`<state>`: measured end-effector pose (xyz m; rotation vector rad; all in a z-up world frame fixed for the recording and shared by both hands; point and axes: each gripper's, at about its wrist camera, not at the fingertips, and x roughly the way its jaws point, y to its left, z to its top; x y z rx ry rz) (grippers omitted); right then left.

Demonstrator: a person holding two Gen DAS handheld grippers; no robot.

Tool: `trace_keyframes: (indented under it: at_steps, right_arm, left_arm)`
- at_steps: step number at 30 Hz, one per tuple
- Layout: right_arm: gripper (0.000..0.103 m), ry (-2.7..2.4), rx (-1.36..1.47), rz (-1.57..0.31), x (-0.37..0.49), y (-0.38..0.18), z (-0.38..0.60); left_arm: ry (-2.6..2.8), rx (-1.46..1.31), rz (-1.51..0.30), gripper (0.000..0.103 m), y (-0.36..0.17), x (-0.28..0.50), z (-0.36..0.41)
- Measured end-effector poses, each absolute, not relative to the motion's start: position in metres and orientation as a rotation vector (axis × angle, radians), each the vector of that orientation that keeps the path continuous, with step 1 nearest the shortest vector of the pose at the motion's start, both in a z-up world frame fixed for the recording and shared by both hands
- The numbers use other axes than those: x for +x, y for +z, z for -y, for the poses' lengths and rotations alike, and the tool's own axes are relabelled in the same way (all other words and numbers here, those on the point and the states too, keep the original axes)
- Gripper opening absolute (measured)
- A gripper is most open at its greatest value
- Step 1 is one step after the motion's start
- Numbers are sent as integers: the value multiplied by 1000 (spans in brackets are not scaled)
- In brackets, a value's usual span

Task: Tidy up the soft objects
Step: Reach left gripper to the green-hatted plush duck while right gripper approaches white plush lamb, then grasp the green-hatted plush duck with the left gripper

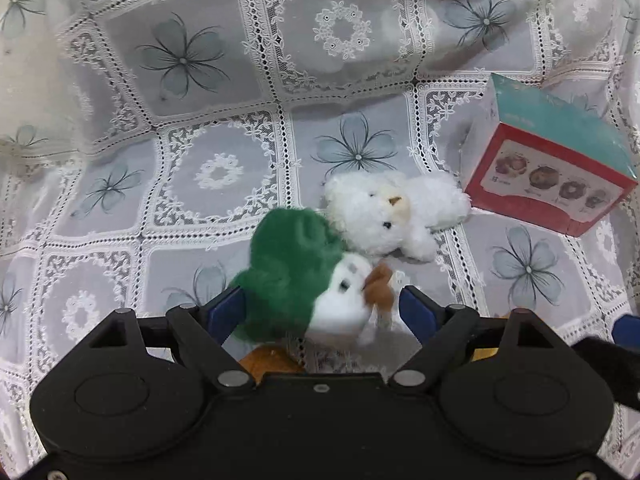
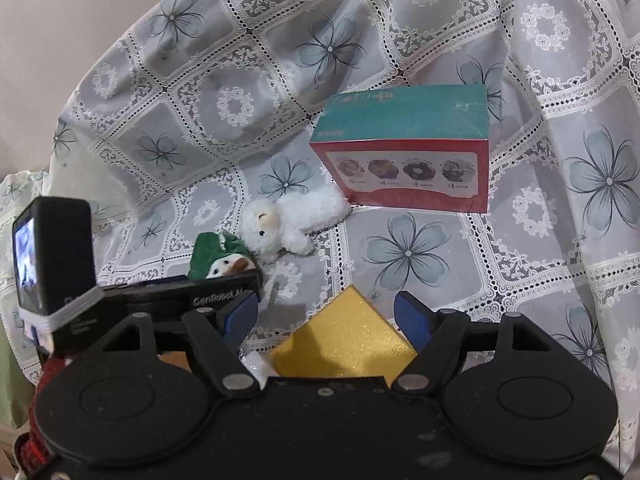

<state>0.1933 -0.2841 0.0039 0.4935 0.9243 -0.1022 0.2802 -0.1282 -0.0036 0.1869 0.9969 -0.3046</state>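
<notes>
My left hand-held gripper has its jaws apart around the green-and-white plush, pads not pressing. My right hand-held gripper is spread and empty above a gold box. Beyond, the white plush lies on the lace-covered bench, with a red-and-teal box far right.

I see a white lace cloth patterned with grey-blue flowers. At my twelve o'clock lies a white plush; nearer, a green-and-white plush with a brown patch. At two o'clock, a teal-topped red box. A gold box shows below.
</notes>
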Motion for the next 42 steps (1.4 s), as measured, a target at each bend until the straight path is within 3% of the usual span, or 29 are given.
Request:
trace_keyframes:
  at_steps: [5, 8, 23, 34, 42]
  right_arm:
    - [75, -114, 498, -936, 197, 0, 286]
    - [75, -116, 507, -946, 201, -3, 287]
    - [77, -112, 515, -995, 250, -4, 260]
    - [78, -197, 660, -1065, 321, -24, 250]
    - [78, -330, 714, -1095, 357, -44, 244]
  left_arm:
    - [-284, 189, -1024, 79, -12, 299, 132]
    - [-273, 192, -1031, 59, -14, 303, 126]
    - [-156, 167, -995, 60, 1, 320, 44]
    - [-164, 184, -974, 73, -25, 323, 30]
    - [-178, 137, -981, 89, -31, 328, 15]
